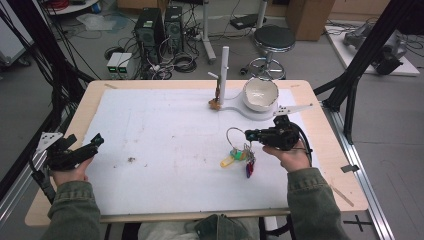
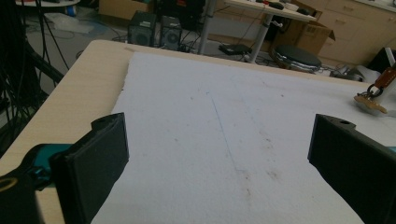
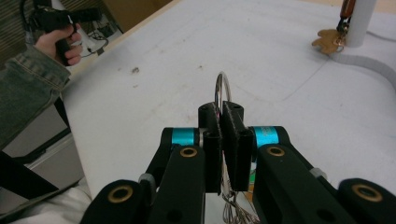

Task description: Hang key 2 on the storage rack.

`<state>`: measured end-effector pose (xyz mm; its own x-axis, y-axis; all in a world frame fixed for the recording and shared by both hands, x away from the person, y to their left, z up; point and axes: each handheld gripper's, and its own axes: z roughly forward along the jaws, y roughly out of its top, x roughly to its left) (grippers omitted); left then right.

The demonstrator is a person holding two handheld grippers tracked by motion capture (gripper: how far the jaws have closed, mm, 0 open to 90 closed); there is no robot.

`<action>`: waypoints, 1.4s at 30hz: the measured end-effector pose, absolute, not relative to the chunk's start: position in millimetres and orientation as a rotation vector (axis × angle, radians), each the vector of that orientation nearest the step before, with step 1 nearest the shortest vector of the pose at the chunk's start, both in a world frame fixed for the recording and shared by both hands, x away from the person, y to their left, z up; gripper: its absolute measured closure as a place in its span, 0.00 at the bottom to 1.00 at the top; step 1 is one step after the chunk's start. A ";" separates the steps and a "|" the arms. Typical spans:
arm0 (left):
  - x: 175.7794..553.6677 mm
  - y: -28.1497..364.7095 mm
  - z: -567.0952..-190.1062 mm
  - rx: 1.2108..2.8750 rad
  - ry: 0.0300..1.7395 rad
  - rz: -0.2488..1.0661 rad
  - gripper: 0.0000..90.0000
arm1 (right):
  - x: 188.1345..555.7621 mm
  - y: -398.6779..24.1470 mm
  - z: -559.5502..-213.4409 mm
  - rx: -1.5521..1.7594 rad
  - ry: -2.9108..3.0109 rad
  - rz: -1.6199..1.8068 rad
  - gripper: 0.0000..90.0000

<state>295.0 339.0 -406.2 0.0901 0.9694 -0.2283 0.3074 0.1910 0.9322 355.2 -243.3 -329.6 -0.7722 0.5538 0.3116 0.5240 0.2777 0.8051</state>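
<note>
My right gripper (image 1: 248,134) is shut on a metal key ring (image 1: 235,136); its jaws pinch the wire loop (image 3: 222,88), which sticks out past the tips of my right gripper (image 3: 222,108). A bunch of keys with yellow, green, red and blue tags (image 1: 240,157) dangles from the ring just above the white mat (image 1: 165,150). My left gripper (image 1: 95,141) rests at the table's left edge, and in its own view the left gripper (image 2: 217,149) stands wide open over bare mat.
At the far side of the mat stands a white post (image 1: 223,75) on a white base with a small brown tag (image 1: 215,102) hanging from its hook, and a white bowl (image 1: 260,93) beside it. Specks of dirt (image 1: 131,160) lie on the mat's left part.
</note>
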 end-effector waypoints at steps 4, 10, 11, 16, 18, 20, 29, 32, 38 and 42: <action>294.8 339.0 -406.3 1.313 1.422 0.800 0.06 | 360.2 -241.9 -321.9 1.031 2.480 1.551 0.96; 294.9 339.3 -406.5 1.313 1.419 0.796 0.06 | 368.6 -240.0 -313.1 1.013 2.479 1.556 0.96; 294.9 339.3 -406.4 1.313 1.420 0.796 0.06 | 370.5 -240.1 -312.0 1.010 2.480 1.555 0.96; 295.0 339.6 -406.6 1.315 1.422 0.797 0.06 | 378.9 -240.3 -305.5 1.016 2.474 1.562 0.96; 295.0 339.5 -406.6 1.311 1.422 0.796 0.06 | 382.2 -241.0 -303.2 1.018 2.468 1.575 0.96; 295.0 339.8 -406.7 1.315 1.423 0.797 0.06 | 384.7 -241.1 -301.1 1.018 2.466 1.574 0.96; 295.1 339.9 -406.9 1.315 1.423 0.797 0.06 | 399.9 -238.2 -289.2 1.011 2.461 1.600 0.96; 295.3 340.1 -407.1 1.315 1.424 0.797 0.06 | 403.8 -236.0 -284.4 1.006 2.462 1.603 0.96; 295.3 340.8 -407.3 1.314 1.427 0.795 0.06 | 410.9 -232.7 -274.8 0.987 2.467 1.604 0.96; 295.3 340.7 -407.3 1.312 1.429 0.796 0.06 | 414.8 -231.8 -268.3 0.998 2.462 1.609 0.96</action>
